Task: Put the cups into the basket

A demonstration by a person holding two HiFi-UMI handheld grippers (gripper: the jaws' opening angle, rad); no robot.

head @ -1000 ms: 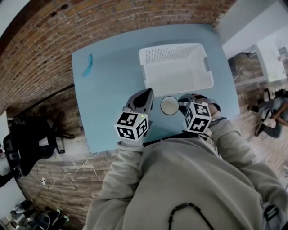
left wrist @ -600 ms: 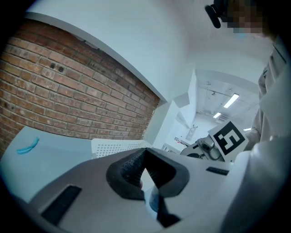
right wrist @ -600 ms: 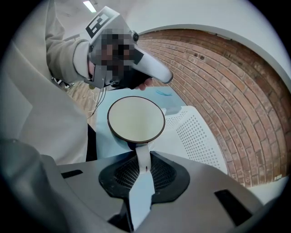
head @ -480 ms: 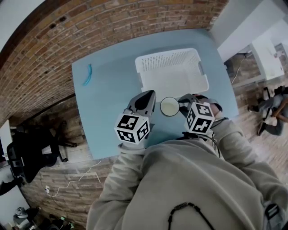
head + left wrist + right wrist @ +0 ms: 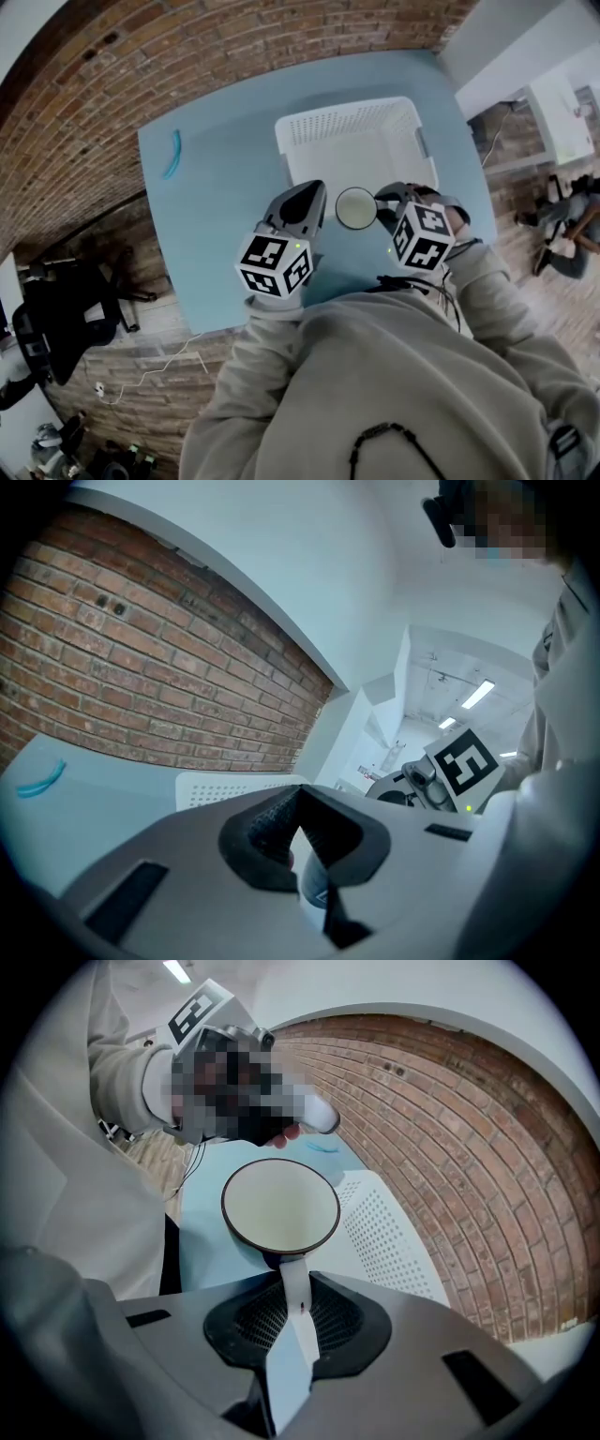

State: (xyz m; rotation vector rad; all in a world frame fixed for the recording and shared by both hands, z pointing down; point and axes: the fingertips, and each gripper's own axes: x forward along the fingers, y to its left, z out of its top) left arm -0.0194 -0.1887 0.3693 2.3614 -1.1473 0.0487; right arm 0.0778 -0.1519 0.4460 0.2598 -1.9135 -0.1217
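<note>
One cup point(image 5: 355, 208), white inside with a dark rim, was the only one in sight, and it was not yet in the basket point(image 5: 349, 122). It hung mouth-up over the tabletop point(image 5: 216, 206), just short of the basket's near rim, which lay at twelve o'clock from it in the head view. The right tongs point(image 5: 386, 208), at three o'clock from the cup, pinched its thin white handle point(image 5: 295, 1288). In the right gripper view the handle ran straight down between the two dark pads, with the bowl of the cup point(image 5: 279, 1208) beyond them. The cup held nothing.

At nine o'clock from the cup were the left tongs point(image 5: 305, 199). Their own view showed the pads pressed together at the tip with no object between them point(image 5: 298, 803).

Judged from this, the pick-up was done and the carry was under way. What was left was to bring the cup over the rim, lower it into the basket and let go. Whether more cups waited elsewhere could not be told, as none showed on the tabletop.

The basket, white with perforated walls point(image 5: 394, 1232), looked empty: its floor was bare as far as the head view showed. A small curved turquoise thing point(image 5: 172, 155) lay well apart, at nine o'clock from the basket near the tabletop's far left corner.
</note>
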